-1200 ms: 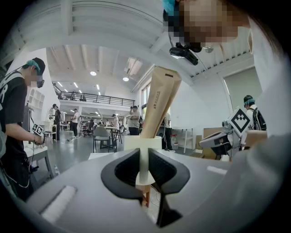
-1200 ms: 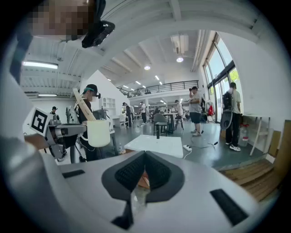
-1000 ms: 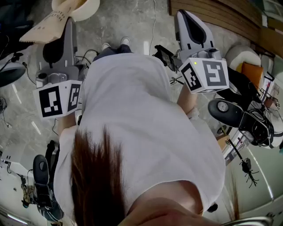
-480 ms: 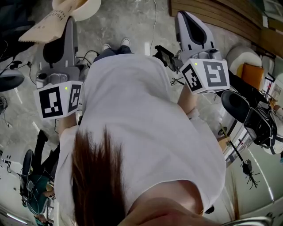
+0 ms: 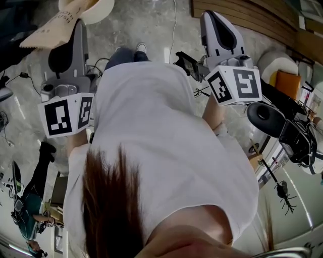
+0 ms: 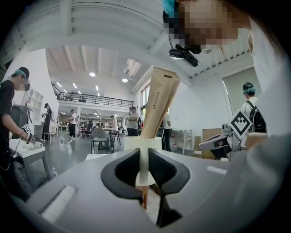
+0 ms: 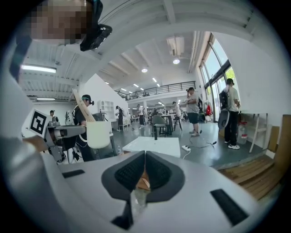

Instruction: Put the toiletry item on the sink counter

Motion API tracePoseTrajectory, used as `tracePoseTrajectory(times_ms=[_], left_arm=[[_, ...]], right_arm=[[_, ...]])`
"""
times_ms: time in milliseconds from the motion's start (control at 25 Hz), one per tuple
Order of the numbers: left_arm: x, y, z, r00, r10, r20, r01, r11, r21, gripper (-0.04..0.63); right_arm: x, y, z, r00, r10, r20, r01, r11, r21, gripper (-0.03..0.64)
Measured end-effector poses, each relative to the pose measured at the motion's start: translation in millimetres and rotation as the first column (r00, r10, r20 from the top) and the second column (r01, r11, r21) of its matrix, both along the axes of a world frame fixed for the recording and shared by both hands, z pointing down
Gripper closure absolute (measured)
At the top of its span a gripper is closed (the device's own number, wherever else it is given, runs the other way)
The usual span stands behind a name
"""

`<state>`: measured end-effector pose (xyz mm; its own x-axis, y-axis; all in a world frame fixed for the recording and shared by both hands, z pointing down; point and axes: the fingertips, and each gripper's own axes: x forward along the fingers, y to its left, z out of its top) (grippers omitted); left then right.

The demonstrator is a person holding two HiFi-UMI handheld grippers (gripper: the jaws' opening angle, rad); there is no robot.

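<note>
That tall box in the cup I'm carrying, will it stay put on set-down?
Probably loose: the box leans in the cup, so it may shift. Sticking far above the rim, it could tip the likely light cup.

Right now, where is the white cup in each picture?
Head view: white cup at the top edge, left of middle.
Left gripper view: cup dead centre, pinched in the left claw.
Right gripper view: cup left of centre, at mid-height.
Shared landmark: the tan box sticking out of the cup.

Head view looks steeply down; level gripper views glimpse each other.
</note>
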<state>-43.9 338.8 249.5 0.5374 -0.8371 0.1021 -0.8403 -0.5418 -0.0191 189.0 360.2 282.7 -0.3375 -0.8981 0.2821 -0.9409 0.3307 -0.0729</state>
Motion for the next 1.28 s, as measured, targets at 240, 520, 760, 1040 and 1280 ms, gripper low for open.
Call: tracePoseTrajectory(times_ms=[240, 520, 760, 1040, 1280], left_arm=[[-5, -71, -2, 1.000, 0.012, -0.008, -0.012, 1.000, 0.021, 0.541], [-13, -89, -39, 0.999, -0.023, -0.031, 0.025, 0.996, 0.089, 0.543], [-9, -89, -37, 0.999, 0.017, -0.033, -0.014, 0.997, 0.075, 0.543], [-37, -93, -29, 0.998, 0.060, 0.031, -0.061, 0.998, 0.031, 0.543], [-75, -101, -21, 0.999, 0.028, 0.028, -0.028, 1.000, 0.007, 0.543]], right_arm=[[-9, -45, 7, 1.000, 0.024, -0.006, -0.024, 1.000, -0.017, 0.606], [-18, -33, -2, 0.999, 0.030, -0.010, -0.030, 0.999, -0.018, 0.606], [-8, -34, -4, 0.996, 0.087, -0.002, -0.087, 0.996, -0.011, 0.606], [-32, -52, -18, 0.995, 0.100, 0.010, -0.100, 0.995, -0.004, 0.606], [-56, -69, -15, 0.994, 0.112, 0.004, -0.112, 0.994, -0.002, 0.606]])
